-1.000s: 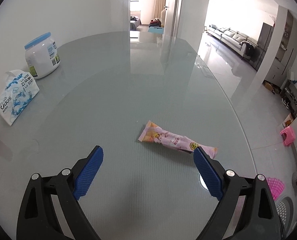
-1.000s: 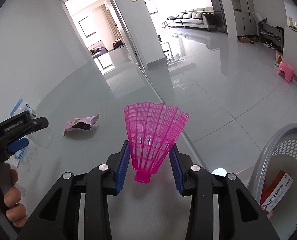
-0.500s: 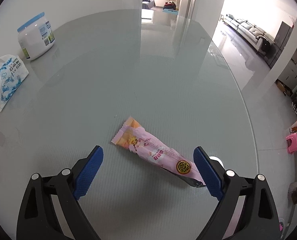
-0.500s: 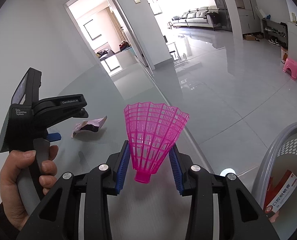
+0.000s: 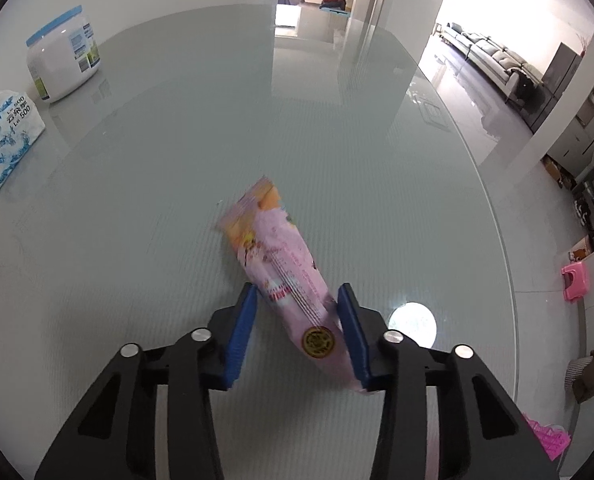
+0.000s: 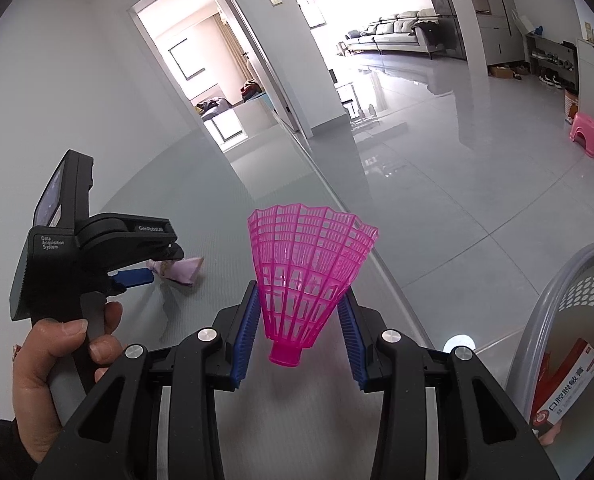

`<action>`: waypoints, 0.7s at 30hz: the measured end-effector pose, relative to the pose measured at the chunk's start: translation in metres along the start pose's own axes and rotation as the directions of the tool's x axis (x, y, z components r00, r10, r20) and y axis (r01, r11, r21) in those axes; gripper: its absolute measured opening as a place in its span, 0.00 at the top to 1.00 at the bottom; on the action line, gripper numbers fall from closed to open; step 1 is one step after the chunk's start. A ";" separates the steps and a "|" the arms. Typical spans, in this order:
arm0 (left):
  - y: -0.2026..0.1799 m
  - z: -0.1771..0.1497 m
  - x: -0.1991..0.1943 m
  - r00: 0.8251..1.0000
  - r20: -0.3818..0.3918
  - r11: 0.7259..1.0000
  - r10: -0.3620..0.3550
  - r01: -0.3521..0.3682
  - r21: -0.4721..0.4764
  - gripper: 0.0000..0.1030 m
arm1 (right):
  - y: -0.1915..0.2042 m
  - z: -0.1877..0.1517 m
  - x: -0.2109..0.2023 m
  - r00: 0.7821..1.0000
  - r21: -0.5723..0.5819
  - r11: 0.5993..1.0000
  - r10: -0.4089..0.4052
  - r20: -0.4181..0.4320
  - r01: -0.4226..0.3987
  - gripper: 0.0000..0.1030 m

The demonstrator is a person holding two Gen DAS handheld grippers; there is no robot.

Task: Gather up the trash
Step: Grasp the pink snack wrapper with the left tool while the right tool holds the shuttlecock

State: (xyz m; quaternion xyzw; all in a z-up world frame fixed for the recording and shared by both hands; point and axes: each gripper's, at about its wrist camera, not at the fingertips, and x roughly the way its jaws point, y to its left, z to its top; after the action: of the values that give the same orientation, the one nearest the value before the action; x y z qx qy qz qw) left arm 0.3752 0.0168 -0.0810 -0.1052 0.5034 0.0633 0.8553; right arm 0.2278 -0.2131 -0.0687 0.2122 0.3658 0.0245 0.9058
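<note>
The left gripper (image 5: 297,332) is closing its jaws around the pink wrapper (image 5: 285,276) lying mid-table on the grey glass table (image 5: 177,160); white jar (image 5: 63,58) at ten o'clock. The right gripper (image 6: 301,338) is clamping a pink shuttlecock (image 6: 307,276); grey basket (image 6: 569,292) at four o'clock.

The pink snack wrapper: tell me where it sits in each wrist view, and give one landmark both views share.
Left wrist view: the pink snack wrapper lies low in the centre on the glass table, between the closing jaws of the left gripper.
Right wrist view: left of centre, small, by the left gripper, half hidden by it.
Shared landmark: the pink stool on the floor at the right.
</note>
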 end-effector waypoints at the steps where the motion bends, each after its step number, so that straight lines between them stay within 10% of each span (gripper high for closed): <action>1: 0.002 -0.002 -0.002 1.000 -0.002 1.000 -0.014 0.014 -0.001 0.69 | 0.000 0.001 0.001 1.000 0.002 1.000 0.001 -0.003 -0.001 0.63; 21: 0.040 -0.076 -0.110 0.978 0.206 0.984 -0.037 0.000 0.177 0.85 | -0.005 -0.011 -0.022 0.999 -0.004 0.999 -0.035 -0.009 0.035 0.63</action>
State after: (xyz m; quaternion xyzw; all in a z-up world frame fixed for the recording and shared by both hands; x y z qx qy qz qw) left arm 0.2490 0.0366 -0.0253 -0.0268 0.4135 0.0212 0.9098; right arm 0.2036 -0.2184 -0.0634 0.2039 0.3733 0.0104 0.9050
